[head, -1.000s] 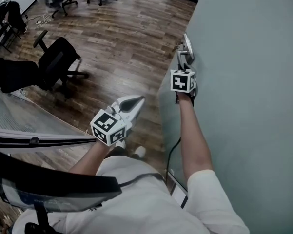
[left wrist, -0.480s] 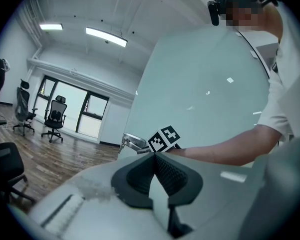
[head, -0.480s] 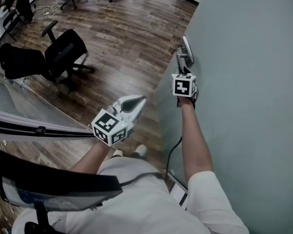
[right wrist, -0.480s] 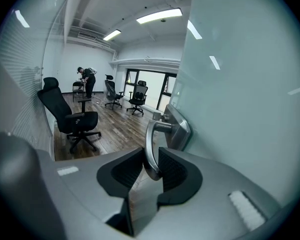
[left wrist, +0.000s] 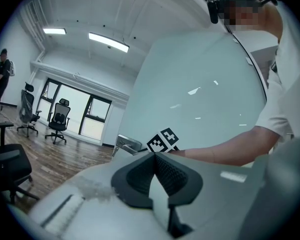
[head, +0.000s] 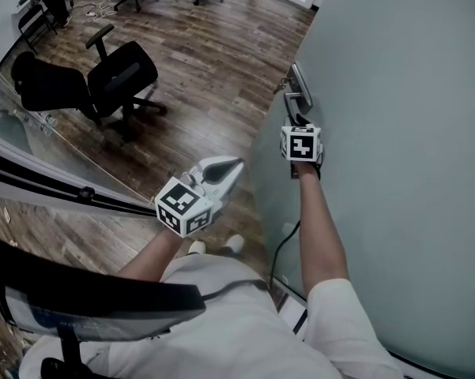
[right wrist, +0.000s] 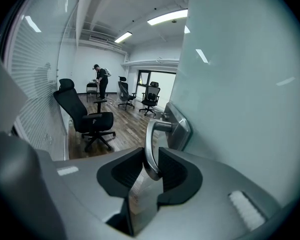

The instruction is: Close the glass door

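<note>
Glass door (head: pixel 395 133) stood at the person's right side and filled the right part of the head view as a pale frosted pane. Its free edge ran down toward the person's feet, and the wooden floor (head: pixel 213 61) of the room lay open beside it, so I judged that the door was not yet closed. On this edge sat the metal handle (head: pixel 298 91), a lever on a small plate. The right gripper (right wrist: pixel 152 166) was clamped on the lever, one pad on each side of the bar, and the arm was stretched almost straight toward it. This hold made sense, because the lever was the only part of the smooth pane that jaws could take, and it gave a firm point for swinging the door. The left gripper (left wrist: pixel 154 165) had its jaws pressed together with nothing between them and hung in front of the body, apart from the door, probably because one hand was enough. A black office chair (head: pixel 118 77) stood well apart on the floor, seemingly out of the door's way.
</note>
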The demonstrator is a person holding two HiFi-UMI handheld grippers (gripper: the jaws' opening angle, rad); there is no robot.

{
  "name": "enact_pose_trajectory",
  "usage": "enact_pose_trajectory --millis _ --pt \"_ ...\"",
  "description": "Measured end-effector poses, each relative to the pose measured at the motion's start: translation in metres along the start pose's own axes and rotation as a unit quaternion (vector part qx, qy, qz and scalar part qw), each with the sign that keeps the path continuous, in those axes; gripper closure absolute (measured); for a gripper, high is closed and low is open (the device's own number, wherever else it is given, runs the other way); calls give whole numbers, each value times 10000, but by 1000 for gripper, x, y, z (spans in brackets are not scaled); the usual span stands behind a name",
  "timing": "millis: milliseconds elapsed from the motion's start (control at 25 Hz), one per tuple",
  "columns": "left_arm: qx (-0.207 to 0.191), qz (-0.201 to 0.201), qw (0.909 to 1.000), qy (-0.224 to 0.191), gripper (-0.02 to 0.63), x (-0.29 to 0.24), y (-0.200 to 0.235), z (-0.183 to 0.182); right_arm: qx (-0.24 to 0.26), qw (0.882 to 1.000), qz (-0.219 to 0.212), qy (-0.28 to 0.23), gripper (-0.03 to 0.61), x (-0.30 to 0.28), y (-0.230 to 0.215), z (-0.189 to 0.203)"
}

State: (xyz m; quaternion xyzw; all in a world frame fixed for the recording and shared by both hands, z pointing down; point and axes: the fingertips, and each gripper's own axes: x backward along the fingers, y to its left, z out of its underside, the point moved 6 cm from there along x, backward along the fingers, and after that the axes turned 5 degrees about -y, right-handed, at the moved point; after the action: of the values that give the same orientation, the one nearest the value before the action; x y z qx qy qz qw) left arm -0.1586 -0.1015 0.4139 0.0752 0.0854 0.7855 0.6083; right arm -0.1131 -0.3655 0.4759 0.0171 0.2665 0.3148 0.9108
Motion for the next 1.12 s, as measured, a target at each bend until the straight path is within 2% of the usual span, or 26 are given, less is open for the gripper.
enact_pose_trajectory --millis 440,800,1120 --pt "-35 -49 9999 -105 609 65 7 -8 400 9983 -381 -182 476 21 76 -7" --pt "110 -97 9997 -196 609 115 9 -6 571 9958 -657 -275 472 39 122 -9" --pt "126 -338 9989 -285 609 140 3 -6 652 9935 -864 -361 471 55 155 -8"
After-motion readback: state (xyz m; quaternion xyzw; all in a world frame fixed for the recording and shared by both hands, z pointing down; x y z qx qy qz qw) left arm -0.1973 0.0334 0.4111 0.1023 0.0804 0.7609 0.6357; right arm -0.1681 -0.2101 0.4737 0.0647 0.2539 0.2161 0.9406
